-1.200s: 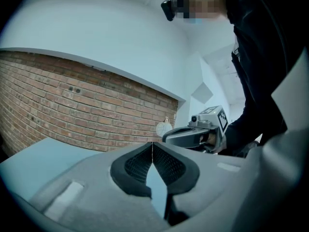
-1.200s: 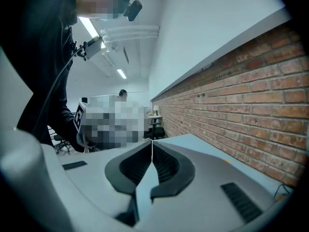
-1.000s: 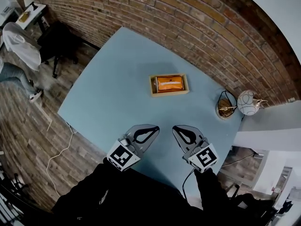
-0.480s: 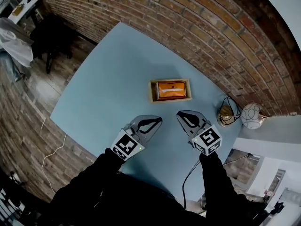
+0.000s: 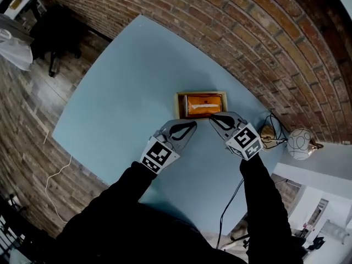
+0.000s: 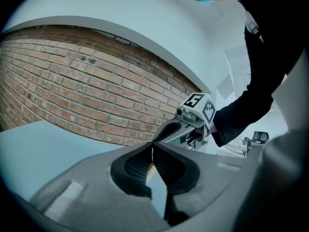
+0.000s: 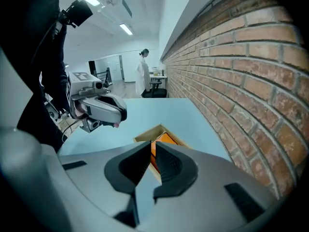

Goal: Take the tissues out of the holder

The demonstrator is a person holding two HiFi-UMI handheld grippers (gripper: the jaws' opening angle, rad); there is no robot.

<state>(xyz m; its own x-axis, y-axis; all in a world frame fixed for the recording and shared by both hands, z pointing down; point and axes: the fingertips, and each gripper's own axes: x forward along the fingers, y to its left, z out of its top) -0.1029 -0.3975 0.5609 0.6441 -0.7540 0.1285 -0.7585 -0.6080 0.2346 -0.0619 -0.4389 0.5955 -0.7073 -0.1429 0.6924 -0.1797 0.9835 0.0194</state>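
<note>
Left gripper (image 5: 190, 126) and right gripper (image 5: 215, 117) are closed and empty; the right should open squarely above the seemingly packaged tissues (image 5: 203, 104) in the centre-frame holder (image 5: 179, 104).

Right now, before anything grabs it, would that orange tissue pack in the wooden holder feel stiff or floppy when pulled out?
Probably soft and light: the orange tissue pack looks film-wrapped, so it should squash and bend. It sits snugly inside the wooden holder, so the holder may lift or slide along the smooth table.

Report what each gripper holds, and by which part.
Nothing is held. The left gripper and the right gripper are shut and empty; the tissues lie in the holder.
</note>
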